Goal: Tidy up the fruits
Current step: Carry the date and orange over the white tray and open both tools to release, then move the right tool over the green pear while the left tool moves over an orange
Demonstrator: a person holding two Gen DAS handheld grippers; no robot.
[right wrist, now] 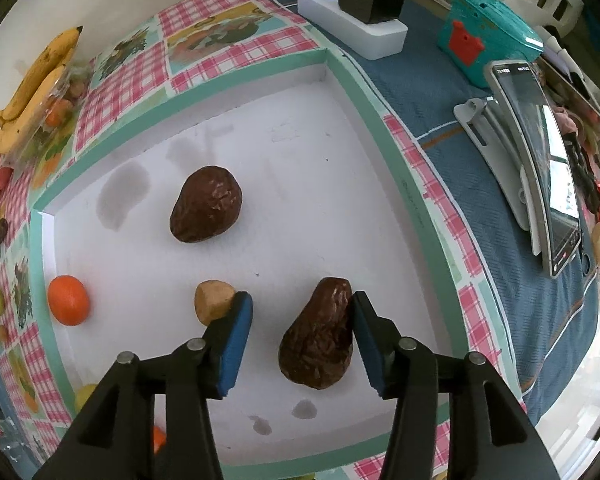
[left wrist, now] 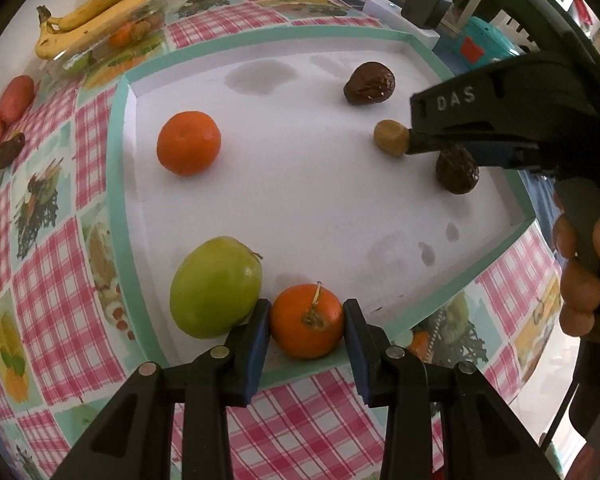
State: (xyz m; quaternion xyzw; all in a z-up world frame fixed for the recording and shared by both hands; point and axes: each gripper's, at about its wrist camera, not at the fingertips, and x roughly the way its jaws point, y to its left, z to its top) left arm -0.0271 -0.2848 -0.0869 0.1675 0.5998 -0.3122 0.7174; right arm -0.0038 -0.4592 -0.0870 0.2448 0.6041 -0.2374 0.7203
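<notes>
A white tray with a teal rim [left wrist: 120, 160] holds the fruits. My left gripper [left wrist: 306, 312] is at the tray's near edge, both pads pressed against a small orange with a stem [left wrist: 306, 326]. A green apple [left wrist: 214, 286] touches the left finger from outside. Another orange [left wrist: 189, 143] lies farther in. My right gripper [right wrist: 300, 300] is open around a wrinkled dark avocado [right wrist: 318, 344]; only its right pad touches it. A small tan fruit [right wrist: 212, 300] sits just outside its left finger. A second dark avocado [right wrist: 206, 210] lies beyond.
Bananas [left wrist: 100, 8] rest on a clear box of fruit at the back left. Red fruits [left wrist: 16, 98] and other small fruits lie on the checked cloth left of the tray. A phone on a stand [right wrist: 540, 160], a teal box [right wrist: 488, 32] and a white power strip [right wrist: 352, 28] stand to the right.
</notes>
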